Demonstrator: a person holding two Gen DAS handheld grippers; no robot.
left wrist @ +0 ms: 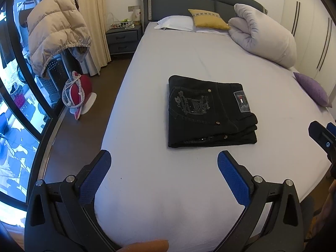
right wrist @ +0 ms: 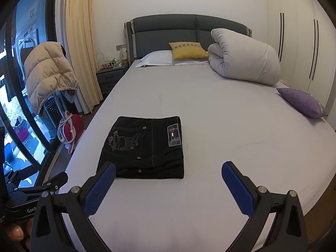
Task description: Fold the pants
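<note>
Bedroom, bed [left wrist: 159, 67] with pale sheet fills both views; grey headboard [right wrist: 184, 27] at top, rolled duvet [left wrist: 266, 35] upper right, yellow cushion [right wrist: 189, 50] and purple cushion [right wrist: 302, 103] near it. Pants [left wrist: 210, 111] black, folded into a compact stack, lying flat mid-frame in left wrist view, lower left of centre in right wrist view. Left gripper [left wrist: 163, 163] jaws wide apart, holding nothing, near the stack's front edge. Right gripper [right wrist: 168, 174] also spread, empty; its left pad overlaps the stack's corner in frame, contact unclear. Puffer jacket [left wrist: 56, 29] draped at upper left.
</note>
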